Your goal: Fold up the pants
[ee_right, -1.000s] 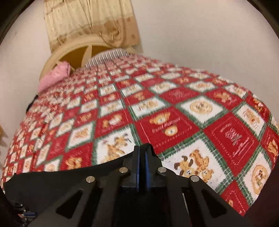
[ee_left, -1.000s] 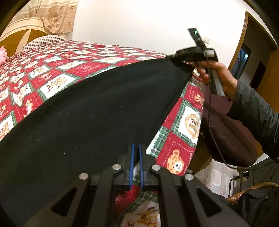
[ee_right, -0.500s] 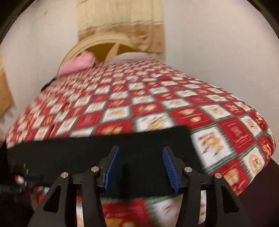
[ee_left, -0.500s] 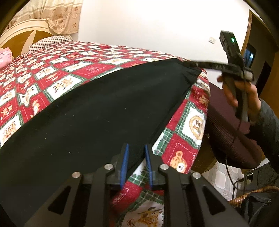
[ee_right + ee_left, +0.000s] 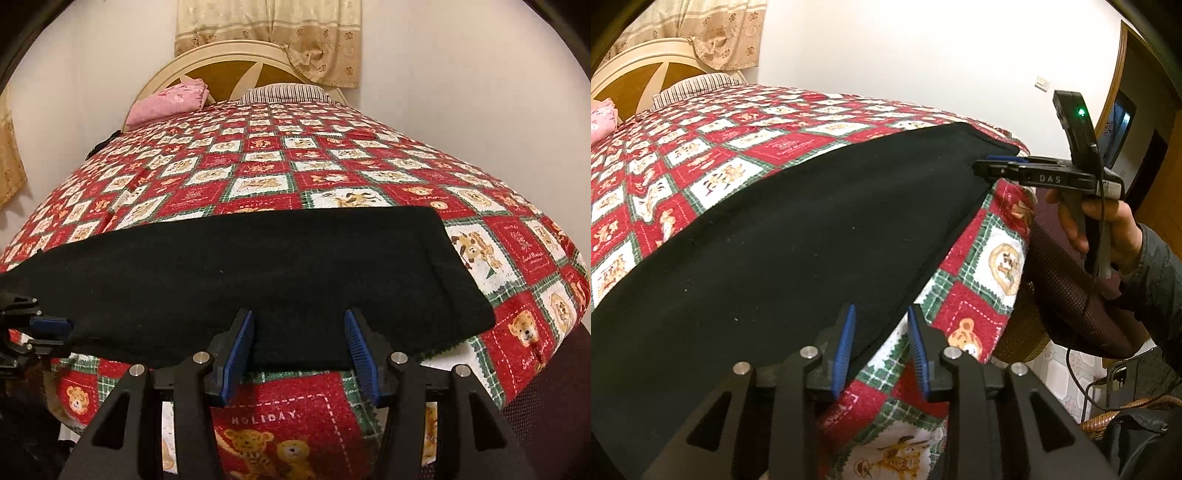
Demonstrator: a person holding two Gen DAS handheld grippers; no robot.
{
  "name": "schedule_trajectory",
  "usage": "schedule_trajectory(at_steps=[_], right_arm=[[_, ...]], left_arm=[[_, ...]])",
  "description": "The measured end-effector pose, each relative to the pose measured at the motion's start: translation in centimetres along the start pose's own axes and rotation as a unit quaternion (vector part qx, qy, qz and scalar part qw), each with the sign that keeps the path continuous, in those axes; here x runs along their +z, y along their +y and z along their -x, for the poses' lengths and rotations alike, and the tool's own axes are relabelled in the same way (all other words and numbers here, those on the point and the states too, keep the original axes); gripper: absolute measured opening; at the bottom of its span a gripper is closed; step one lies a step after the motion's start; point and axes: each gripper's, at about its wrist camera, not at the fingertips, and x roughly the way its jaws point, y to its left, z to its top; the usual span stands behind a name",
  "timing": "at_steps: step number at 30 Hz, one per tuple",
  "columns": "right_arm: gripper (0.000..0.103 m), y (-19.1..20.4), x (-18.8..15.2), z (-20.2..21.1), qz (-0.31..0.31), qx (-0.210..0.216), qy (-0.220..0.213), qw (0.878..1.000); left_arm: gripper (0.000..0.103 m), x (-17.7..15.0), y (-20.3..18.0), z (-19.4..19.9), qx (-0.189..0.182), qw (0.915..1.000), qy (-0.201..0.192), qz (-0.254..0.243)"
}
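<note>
The black pants (image 5: 798,236) lie flat in a long strip along the near edge of the bed; they also show in the right wrist view (image 5: 258,273). My left gripper (image 5: 881,343) is open, its blue pads astride the pants' near edge without gripping. My right gripper (image 5: 299,354) is open just before the pants' near edge. It also shows in the left wrist view (image 5: 1001,166), at the far end of the pants. The left gripper shows at the left edge of the right wrist view (image 5: 44,332).
A red, white and green bear-print quilt (image 5: 295,177) covers the bed. A pink folded cloth (image 5: 170,99) and a striped pillow (image 5: 284,92) lie by the headboard. A dark mesh chair (image 5: 1071,288) and a wicker basket (image 5: 1126,413) stand beside the bed's corner.
Both grippers were shut on the pants one second ago; both have opened and drawn back a little. The pants now lie flat on the quilt.
</note>
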Motion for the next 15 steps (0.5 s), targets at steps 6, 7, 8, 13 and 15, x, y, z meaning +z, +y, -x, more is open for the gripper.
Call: schedule_trajectory(at_steps=[6,7,8,13,15], right_arm=[[0.053,-1.5,-0.3,1.7,-0.034,0.015,-0.016,0.999],[0.053,-1.7,-0.3,1.8,-0.036,0.014,-0.017,0.999],[0.053,-2.0,-0.4,1.8,-0.037,0.014,-0.017,0.999],[0.053,-2.8,-0.7,1.6,-0.041,0.013,-0.008,0.999],[0.053,-2.6,-0.9,1.5,-0.034,0.008,-0.010,0.999]], left_arm=[[0.050,0.7,0.1,2.0,0.024,0.9992,-0.031,-0.007],[0.054,0.7,0.1,2.1,0.029,0.9990,-0.034,-0.008],[0.056,0.8,0.2,2.3,0.036,0.9986,-0.038,-0.010],[0.058,0.0,1.3,2.6,0.058,0.9977,-0.034,-0.005],[0.059,-1.1,2.0,2.9,0.064,0.9976,-0.027,0.003]])
